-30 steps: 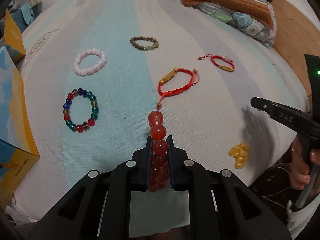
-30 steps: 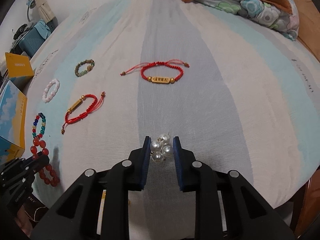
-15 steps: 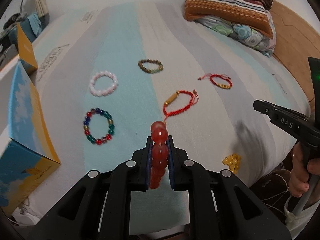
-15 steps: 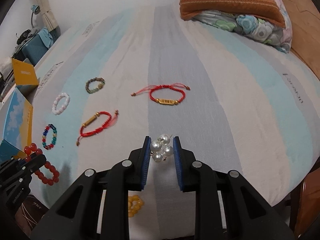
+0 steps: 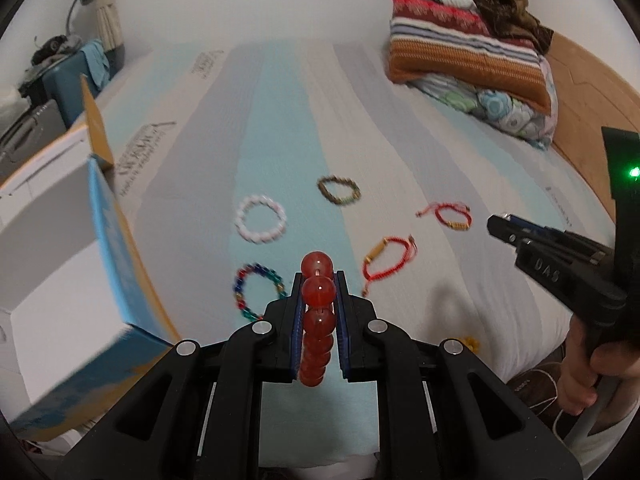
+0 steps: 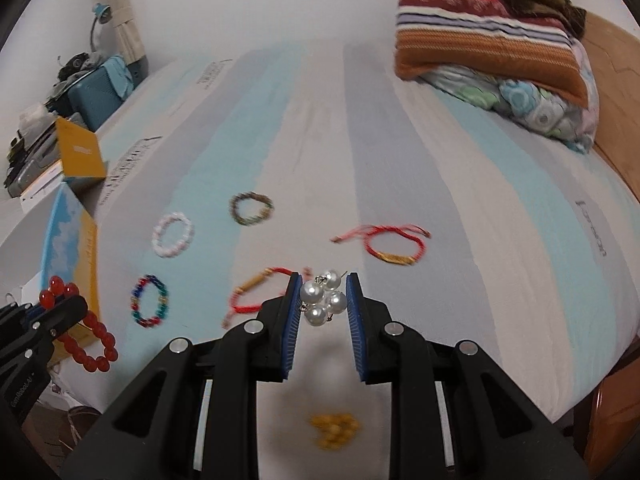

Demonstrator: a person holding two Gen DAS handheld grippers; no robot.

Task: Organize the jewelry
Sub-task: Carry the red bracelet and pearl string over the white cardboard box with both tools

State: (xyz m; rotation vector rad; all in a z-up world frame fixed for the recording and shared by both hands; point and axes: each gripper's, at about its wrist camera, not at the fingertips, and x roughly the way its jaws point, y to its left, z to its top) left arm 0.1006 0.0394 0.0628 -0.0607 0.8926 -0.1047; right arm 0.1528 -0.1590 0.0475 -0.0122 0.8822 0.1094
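Left gripper (image 5: 318, 280) clamped on a red bead bracelet (image 5: 317, 320), blue pads (image 5: 297, 332) tight against the beads; loop dangling below the fingers in the right wrist view (image 6: 93, 344), clear of the striped bedsheet (image 5: 280, 128). Right gripper (image 6: 323, 294) pinching a cluster of white pearl jewelry (image 6: 323, 298) between its pads, held above the sheet.

Lying loose on the sheet: multicolour glass-bead bracelet (image 6: 149, 301), white bead bracelet (image 6: 173, 234), brown-green bead bracelet (image 6: 252, 208), red cord bracelet with a gold tube (image 6: 256, 290), second red cord bracelet with a gold bar (image 6: 394, 244), all well apart. Small yellow bead bracelet (image 6: 335, 430) near the bed's near edge, below the right gripper. Blue-and-yellow cardboard box (image 5: 116, 240) open at the left edge of the bed. Striped pillow (image 6: 484, 40) stacked on floral bedding at the far right.
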